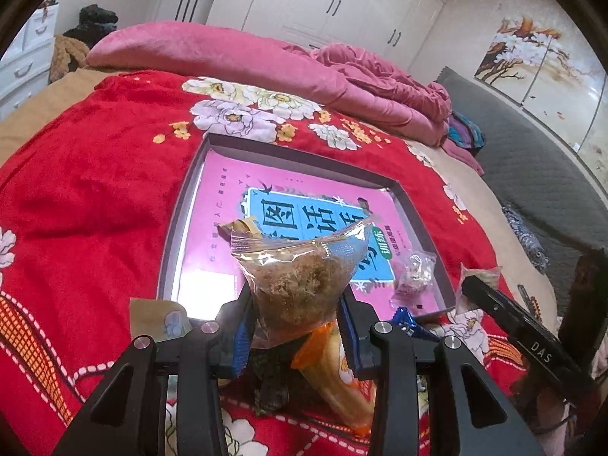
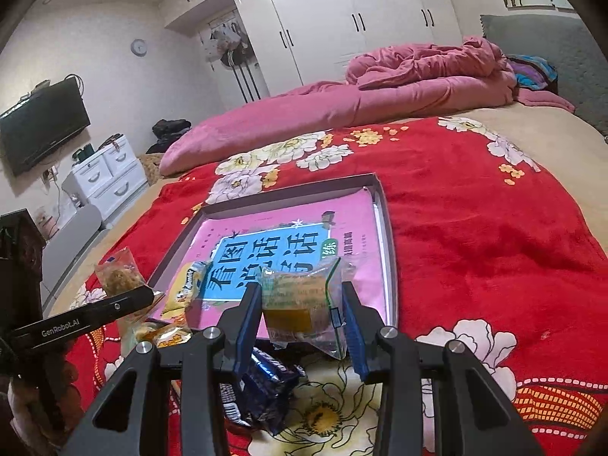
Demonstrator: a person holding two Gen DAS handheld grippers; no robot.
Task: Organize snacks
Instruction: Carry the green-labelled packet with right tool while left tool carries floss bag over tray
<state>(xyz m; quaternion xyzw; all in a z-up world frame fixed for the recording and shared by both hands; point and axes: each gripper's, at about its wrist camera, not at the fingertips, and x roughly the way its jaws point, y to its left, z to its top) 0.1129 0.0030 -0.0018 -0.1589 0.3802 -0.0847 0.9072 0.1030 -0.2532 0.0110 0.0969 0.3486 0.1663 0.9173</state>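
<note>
My left gripper is shut on a clear packet of brown flossy snack, held just above the near edge of a shallow grey tray. A pink and blue book lines the tray, and a small clear packet lies in its near right corner. My right gripper is shut on a clear packet with a yellow cake, over the tray's near rim. From the right wrist, the left gripper's finger and its packet show at the left.
Loose snacks lie on the red flowered blanket in front of the tray: an orange-yellow packet, a dark blue packet and yellow packets. A pink quilt lies folded behind the tray. White wardrobes stand behind the bed.
</note>
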